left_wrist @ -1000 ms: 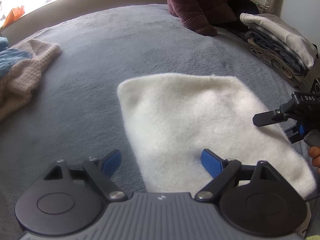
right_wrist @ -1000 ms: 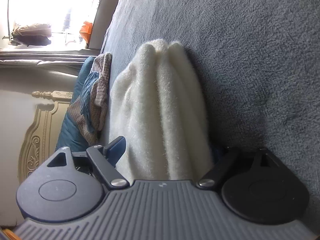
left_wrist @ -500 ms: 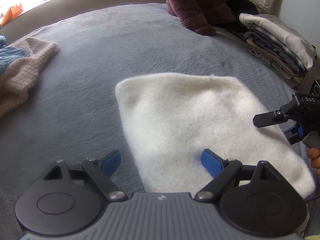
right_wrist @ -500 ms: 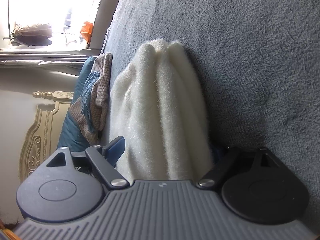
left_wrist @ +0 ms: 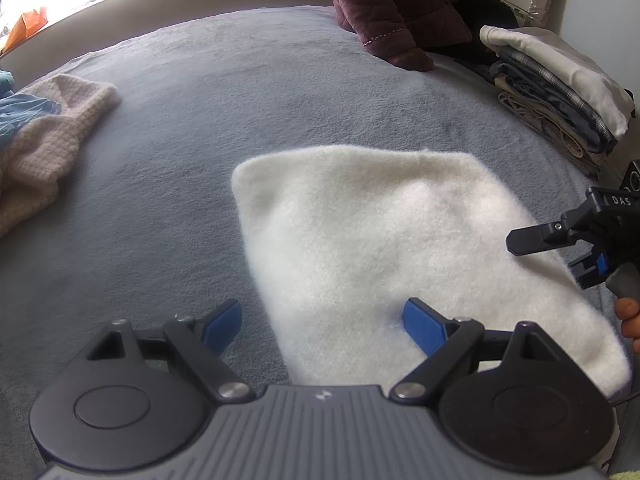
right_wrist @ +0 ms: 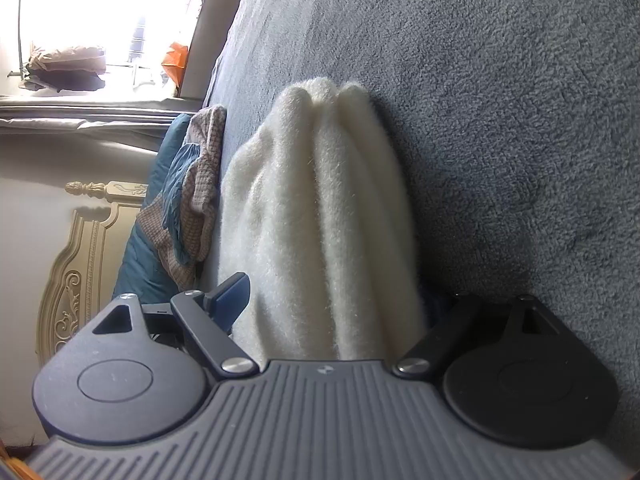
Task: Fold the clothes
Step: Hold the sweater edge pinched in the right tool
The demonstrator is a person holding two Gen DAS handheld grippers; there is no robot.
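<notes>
A folded white fleece garment lay flat on the grey bed cover, toward the near right part of the bed, its layered edge showing as several soft ridges in the right wrist view. The left gripper hovered low at the garment's near left corner with its jaws wide apart: the left blue pad was over bare bed cover and the right blue pad was over the white fabric, with the garment's left edge running between them. The right gripper came in from the right side, turned on its side, its jaws apart and set around the garment's right edge, one black finger above the fabric and the other lower beside the edge; in its own view the fleece filled the gap between the fingers, though whether the pads pressed on it could not be told. Part of the person's hand showed at the right border. At the far left of the bed lay a loose beige knitted garment with blue cloth beside it. At the far right stood a stack of folded clothes, and a person in a dark maroon padded jacket sat at the far edge of the bed. A carved cream headboard showed in the right wrist view.
</notes>
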